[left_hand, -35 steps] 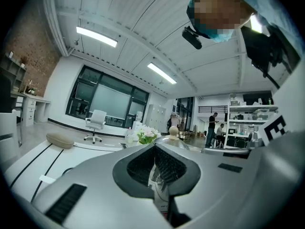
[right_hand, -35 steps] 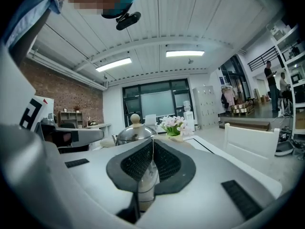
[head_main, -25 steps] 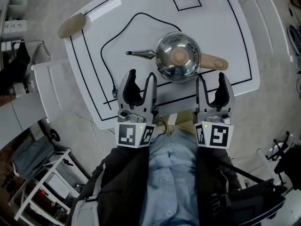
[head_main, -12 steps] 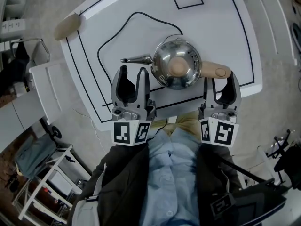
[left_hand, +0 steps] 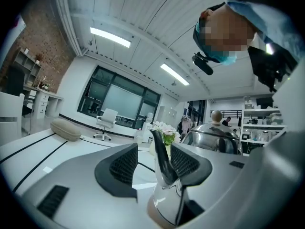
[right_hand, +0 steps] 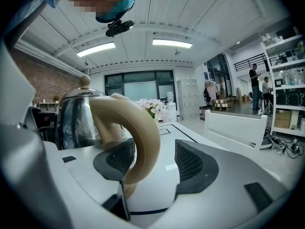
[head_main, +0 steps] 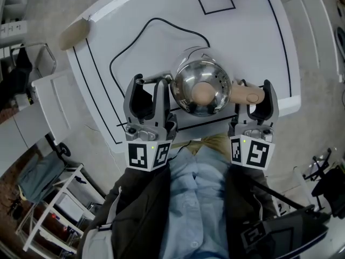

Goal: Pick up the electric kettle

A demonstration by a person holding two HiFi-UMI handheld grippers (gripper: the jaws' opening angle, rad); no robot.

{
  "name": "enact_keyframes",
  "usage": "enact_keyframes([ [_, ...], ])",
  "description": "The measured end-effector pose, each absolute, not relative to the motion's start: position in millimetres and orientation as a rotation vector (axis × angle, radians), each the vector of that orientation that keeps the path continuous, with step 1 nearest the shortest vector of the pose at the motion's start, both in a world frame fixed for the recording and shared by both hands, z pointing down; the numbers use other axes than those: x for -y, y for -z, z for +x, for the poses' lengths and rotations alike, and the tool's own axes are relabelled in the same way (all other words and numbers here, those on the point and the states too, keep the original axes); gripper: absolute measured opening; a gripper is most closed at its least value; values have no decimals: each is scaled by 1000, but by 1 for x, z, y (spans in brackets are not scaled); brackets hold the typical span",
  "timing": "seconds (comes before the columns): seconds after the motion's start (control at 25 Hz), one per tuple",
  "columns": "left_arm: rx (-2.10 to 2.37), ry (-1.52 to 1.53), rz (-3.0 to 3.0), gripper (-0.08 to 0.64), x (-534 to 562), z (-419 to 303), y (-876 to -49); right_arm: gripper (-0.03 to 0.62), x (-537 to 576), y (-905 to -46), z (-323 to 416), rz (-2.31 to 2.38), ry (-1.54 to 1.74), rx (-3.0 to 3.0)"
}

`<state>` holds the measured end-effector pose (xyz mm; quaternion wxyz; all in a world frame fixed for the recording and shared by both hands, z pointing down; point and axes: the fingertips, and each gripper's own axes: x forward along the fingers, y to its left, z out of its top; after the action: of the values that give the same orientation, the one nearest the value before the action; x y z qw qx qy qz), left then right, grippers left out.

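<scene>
Now the polished steel electric kettle [head_main: 200, 88] sits near the front edge of the white worktop [head_main: 259, 42], and both grippers have come forward from that edge to bracket it. My left gripper [head_main: 148, 81] holds its jaws apart around the slim steel spout [left_hand: 162, 161]. My right gripper [head_main: 254, 85], jaws also apart, straddles the tan curved handle [right_hand: 138, 132] without clamping it, so I judge closing comes next. I count one kettle, two grippers, one black cord [head_main: 129, 45] and one beige oval pad [head_main: 73, 32].

cord [head_main: 161, 19] end behind left tool [head_main: 148, 82], table [head_main: 259, 47] cropped above
</scene>
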<state>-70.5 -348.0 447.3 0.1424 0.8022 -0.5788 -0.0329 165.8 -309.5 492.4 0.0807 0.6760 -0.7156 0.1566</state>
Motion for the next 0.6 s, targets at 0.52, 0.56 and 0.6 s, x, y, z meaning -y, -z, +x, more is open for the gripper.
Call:
enact_keyframes([
  [0.52,1623,150,2341,216,380,-63,-440,249,344,-487,168,1974,-386,2167],
  [0.56,1618,149,2347,215,381,-61,-439,249,345,-486,169,1969,-380,2171],
  [0.6,1613,148,2353,215,382,-60,-438,247,346,-485,170,1964,-373,2174],
])
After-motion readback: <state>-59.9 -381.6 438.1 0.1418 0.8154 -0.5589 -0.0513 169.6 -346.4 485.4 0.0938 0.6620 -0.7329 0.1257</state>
